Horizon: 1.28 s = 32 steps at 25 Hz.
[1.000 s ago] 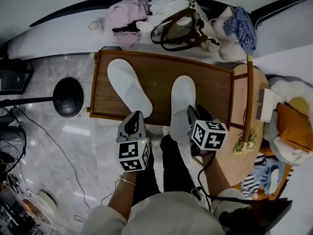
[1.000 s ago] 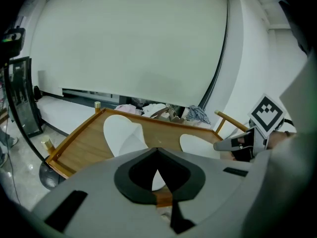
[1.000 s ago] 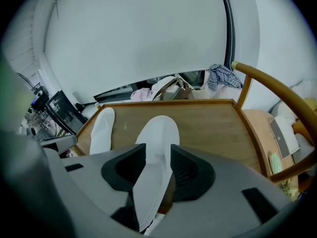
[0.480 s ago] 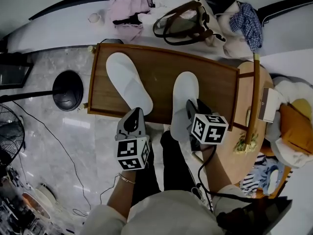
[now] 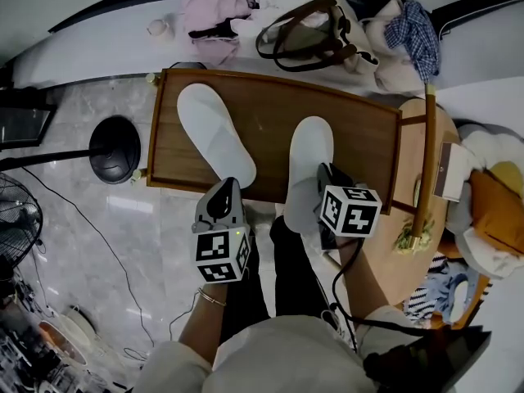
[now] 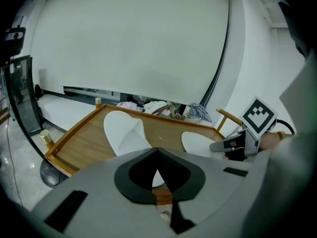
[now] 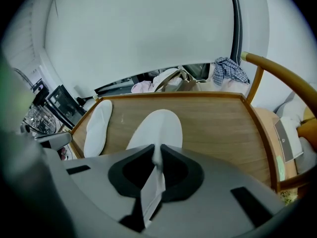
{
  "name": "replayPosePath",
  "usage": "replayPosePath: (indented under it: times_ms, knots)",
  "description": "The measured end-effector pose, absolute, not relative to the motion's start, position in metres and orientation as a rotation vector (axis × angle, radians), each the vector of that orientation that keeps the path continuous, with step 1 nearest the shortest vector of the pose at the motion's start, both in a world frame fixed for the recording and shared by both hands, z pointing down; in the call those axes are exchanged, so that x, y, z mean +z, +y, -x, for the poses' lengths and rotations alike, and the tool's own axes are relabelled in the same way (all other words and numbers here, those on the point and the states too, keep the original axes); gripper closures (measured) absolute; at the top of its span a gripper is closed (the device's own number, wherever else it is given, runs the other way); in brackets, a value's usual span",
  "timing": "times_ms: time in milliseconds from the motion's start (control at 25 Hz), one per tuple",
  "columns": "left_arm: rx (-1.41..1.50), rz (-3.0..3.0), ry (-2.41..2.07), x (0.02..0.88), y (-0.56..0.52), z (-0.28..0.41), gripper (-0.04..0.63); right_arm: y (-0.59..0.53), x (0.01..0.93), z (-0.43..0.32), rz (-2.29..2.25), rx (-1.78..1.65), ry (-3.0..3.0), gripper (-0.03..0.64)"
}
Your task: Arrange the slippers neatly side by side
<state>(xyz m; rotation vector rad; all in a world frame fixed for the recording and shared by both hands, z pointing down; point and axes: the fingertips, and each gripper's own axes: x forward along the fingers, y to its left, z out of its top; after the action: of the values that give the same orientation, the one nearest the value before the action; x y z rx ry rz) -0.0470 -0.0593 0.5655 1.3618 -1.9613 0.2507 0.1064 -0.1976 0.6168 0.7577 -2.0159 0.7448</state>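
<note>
You have two slippers on one table (image 5: 270,125): left slipper (image 5: 214,142) near left edge, right slipper (image 5: 309,158) at near edge. You hold two grippers: left gripper (image 5: 224,188), right gripper (image 5: 321,178). One bag (image 5: 315,31).

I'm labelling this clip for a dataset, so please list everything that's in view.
tray table: one, brown wood, centre.
slippers: two, white, on the tray table; left slipper angled, right slipper straight.
handbag: one, brown and beige, beyond the tray table.
clothes: several, pink, white and blue-checked, around the handbag.
round base: one, black, on the floor at left.
fan: one, black, far left.
hand-held grippers: two, grey; left hand-held gripper jaws together by the left slipper's near end; right hand-held gripper jaws have just been closing, now pinching the right slipper's near end.
</note>
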Motion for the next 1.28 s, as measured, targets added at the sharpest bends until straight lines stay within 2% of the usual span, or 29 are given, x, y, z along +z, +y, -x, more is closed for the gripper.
replayPosePath:
  times_ms: [1280]
  knots:
    - [0.252,-1.390,-1.993,0.537,-0.060,0.044,0.588,-0.221,0.564,-0.079,-0.736,0.744,-2.176,0.575]
